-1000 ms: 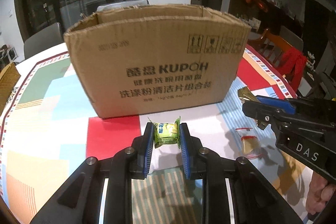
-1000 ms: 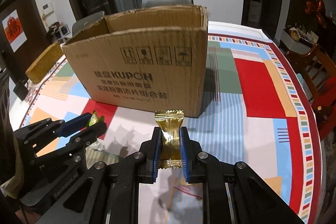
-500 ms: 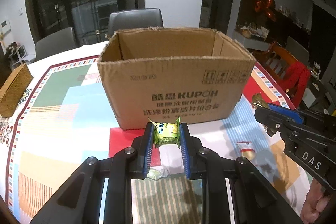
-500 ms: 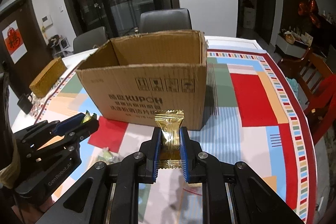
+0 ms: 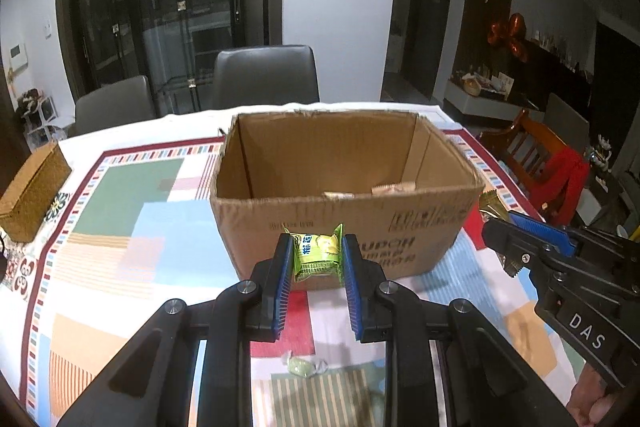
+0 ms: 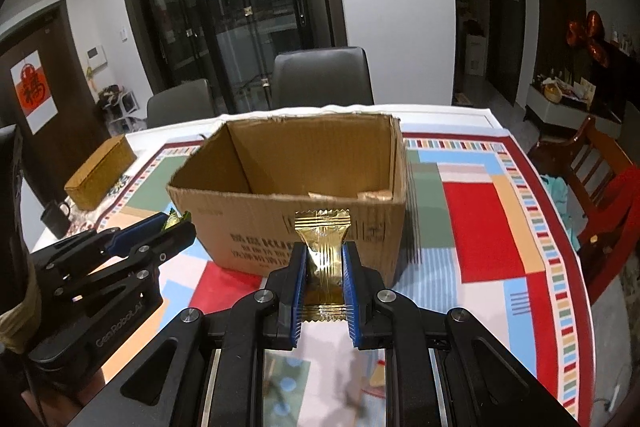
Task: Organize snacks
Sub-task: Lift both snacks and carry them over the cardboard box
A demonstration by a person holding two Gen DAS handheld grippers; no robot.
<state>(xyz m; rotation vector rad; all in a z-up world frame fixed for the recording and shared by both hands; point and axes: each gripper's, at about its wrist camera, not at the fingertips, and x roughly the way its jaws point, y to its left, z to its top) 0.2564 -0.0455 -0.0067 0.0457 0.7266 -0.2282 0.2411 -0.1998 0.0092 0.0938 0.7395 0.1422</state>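
Only the left wrist view shows a loose green candy [image 5: 303, 365] on the surface [image 5: 120, 227]. Left tongs [image 5: 316, 259] clench a green snack packet [image 5: 318, 255]; right tongs [image 6: 323, 267] clench a gold wafer packet [image 6: 322, 247]. At 12 o'clock stands the cardboard box [image 6: 256, 223], printed "KUPOH".

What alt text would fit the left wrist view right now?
The left tongs grip a green snack packet in front of an open cardboard box on a colourful tablecloth. At right, the right tongs hold a gold packet; a loose candy lies below.
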